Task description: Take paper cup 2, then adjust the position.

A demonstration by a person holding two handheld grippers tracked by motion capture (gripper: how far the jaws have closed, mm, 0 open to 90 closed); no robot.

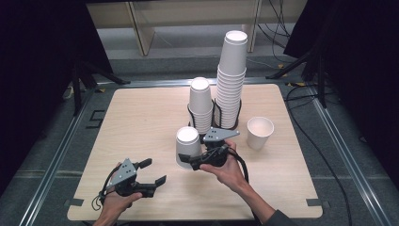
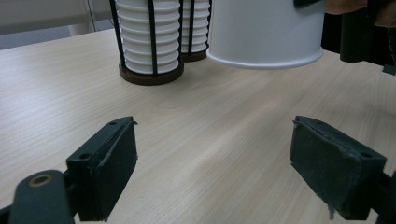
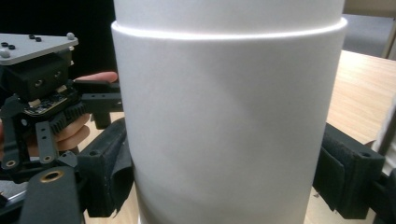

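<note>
My right gripper [image 1: 188, 162] is shut on an upside-down white paper cup [image 1: 188, 143], gripping it from the side near the table's middle. In the left gripper view that cup [image 2: 266, 32] hangs a little above the wood, rim downward. Seen from the right gripper, the cup [image 3: 229, 116] sits between the two black pads [image 3: 109, 172], which press on its wall. My left gripper [image 1: 156, 170] rests low at the front left, open, with nothing between its pads [image 2: 112, 163].
Two stacks of white cups stand in black wire holders behind the held cup: a short one [image 1: 201, 106] and a tall one [image 1: 231, 80]. A single upright cup [image 1: 259, 133] stands to the right. The wooden table [image 1: 141, 117] has bare wood at left and front.
</note>
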